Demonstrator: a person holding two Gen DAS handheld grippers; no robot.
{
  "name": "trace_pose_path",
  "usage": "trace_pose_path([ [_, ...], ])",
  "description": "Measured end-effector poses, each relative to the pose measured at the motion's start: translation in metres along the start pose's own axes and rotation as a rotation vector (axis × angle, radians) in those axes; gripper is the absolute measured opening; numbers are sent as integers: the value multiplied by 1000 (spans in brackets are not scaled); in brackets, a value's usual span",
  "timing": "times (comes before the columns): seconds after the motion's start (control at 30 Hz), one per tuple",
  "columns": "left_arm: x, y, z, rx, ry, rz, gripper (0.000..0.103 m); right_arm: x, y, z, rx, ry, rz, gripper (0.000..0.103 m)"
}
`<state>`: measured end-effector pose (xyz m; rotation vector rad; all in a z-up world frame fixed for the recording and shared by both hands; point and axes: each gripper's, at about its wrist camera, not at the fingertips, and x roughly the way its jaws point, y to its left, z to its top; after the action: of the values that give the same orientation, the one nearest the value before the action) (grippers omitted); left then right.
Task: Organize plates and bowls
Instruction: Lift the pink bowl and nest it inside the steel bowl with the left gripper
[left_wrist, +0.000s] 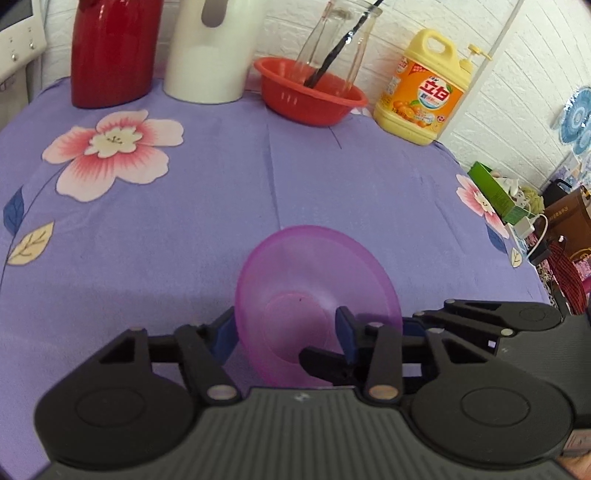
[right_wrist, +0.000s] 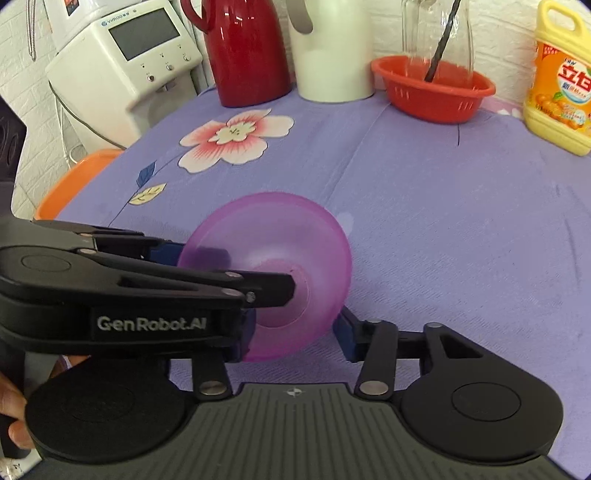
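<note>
A translucent purple bowl (left_wrist: 295, 280) (right_wrist: 280, 236) hangs tilted just over the purple flowered tablecloth (left_wrist: 184, 240), its hollow turned towards both cameras. My left gripper (left_wrist: 286, 319) is shut on its left wall, one blue pad outside the rim and the other inside. In the right wrist view the left gripper (right_wrist: 234, 267) comes in from the left, one black finger reaching the bowl's base. My right gripper (right_wrist: 295, 326) is shut on the bowl's right wall. In the left wrist view the right gripper (left_wrist: 356, 341) enters from the right.
At the back stand a red flask (left_wrist: 110, 51), a white jug (left_wrist: 210, 51), a red basket (left_wrist: 310, 99) holding a glass bottle, and a yellow detergent bottle (left_wrist: 421, 92). A white appliance (right_wrist: 129, 59) and an orange tray (right_wrist: 74, 177) lie beyond the left table edge.
</note>
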<state>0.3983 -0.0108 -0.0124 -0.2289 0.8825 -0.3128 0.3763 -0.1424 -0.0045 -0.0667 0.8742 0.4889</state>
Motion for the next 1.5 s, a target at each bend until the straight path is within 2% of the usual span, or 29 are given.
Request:
trace_pose_path([
  [0.2, -15, -10, 15, -17, -29, -7, 43, -19, 2, 10, 8, -33, -16, 81],
  [0.37, -39, -38, 10, 25, -55, -37, 43, -51, -1, 0, 29, -41, -25, 83],
  [0.5, -61, -73, -16, 66, -63, -78, 44, -86, -3, -27, 60, -47, -56, 85],
  [0.7, -87, -128, -71, 121, -49, -144, 45, -145, -2, -89, 106, -67, -127, 87],
  [0.87, -95, -157, -113, 143, -18, -189, 47, -177, -3, -137, 158, -97, -162, 90],
  [1.03, -95, -160, -141, 152, 3, -191, 51, -180, -1, -165, 192, -109, -137, 91],
  [1.2, -98, -153, -151, 156, -3, -195, 62, -183, 6, -182, 179, -161, -137, 93],
  [1.3, -107, -151, -150, 172, -37, -196, 70, -192, 9, -189, 174, -220, -159, 102],
  [1.5, -132, -146, -150, 179, -148, -196, 73, -210, 15, -205, 197, -366, -231, 103],
])
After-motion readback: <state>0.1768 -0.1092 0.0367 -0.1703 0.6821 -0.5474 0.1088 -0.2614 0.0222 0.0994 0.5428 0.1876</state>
